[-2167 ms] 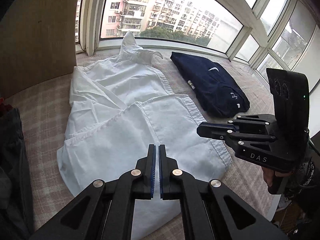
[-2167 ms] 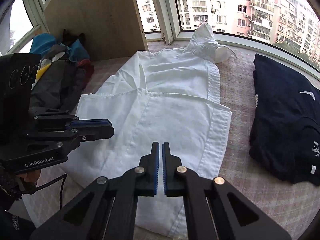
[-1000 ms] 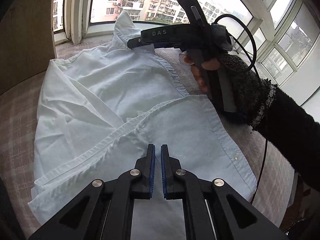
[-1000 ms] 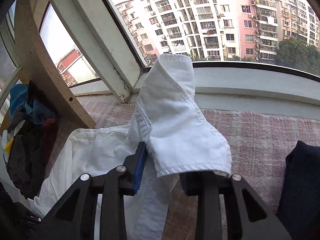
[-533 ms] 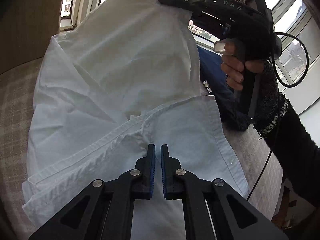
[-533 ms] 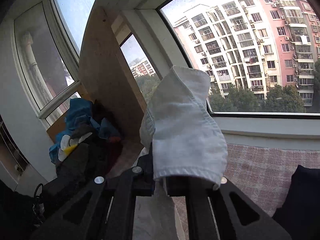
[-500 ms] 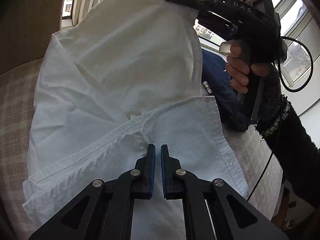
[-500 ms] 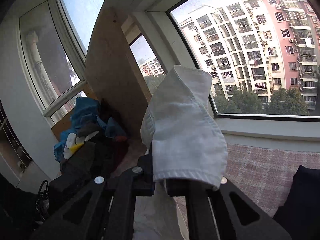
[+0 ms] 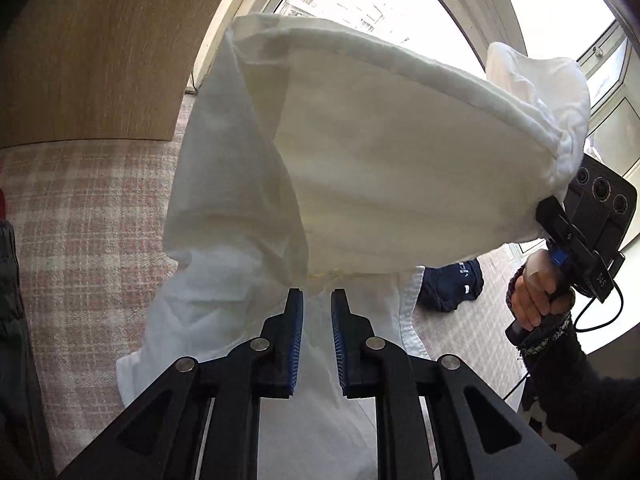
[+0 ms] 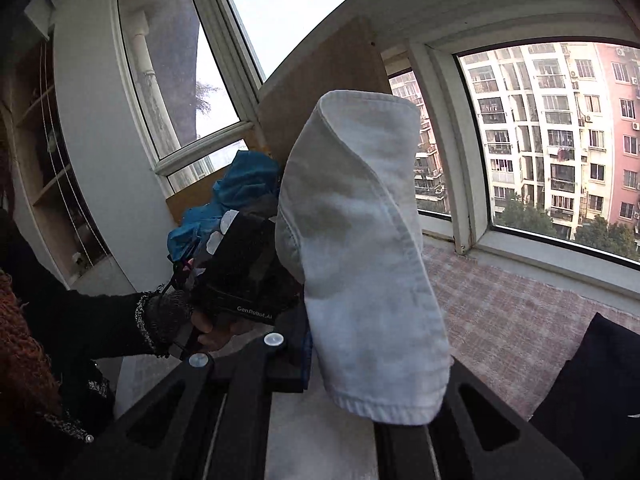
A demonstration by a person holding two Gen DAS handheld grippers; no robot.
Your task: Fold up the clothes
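Observation:
A white shirt [image 9: 380,184] is lifted up off the checked pink cover [image 9: 80,240]. My right gripper [image 9: 550,216] is shut on the shirt's collar, which drapes over its fingers in the right wrist view [image 10: 356,272]. My left gripper [image 9: 317,304] is slightly open and holds nothing; it sits just under the raised fold of the shirt, with the shirt's lower part [image 9: 304,420] lying beneath it. The right gripper's fingertips are hidden by the cloth.
A folded navy garment [image 9: 452,284] lies on the cover to the right, also in the right wrist view [image 10: 592,400]. A wooden panel [image 9: 92,52] stands at the left. A pile of blue and dark clothes [image 10: 224,204] lies behind my left hand. Windows ring the bench.
My right gripper has lifted the collar higher and carried it toward me over the shirt's body. My left gripper has opened slightly and moved in under the raised cloth.

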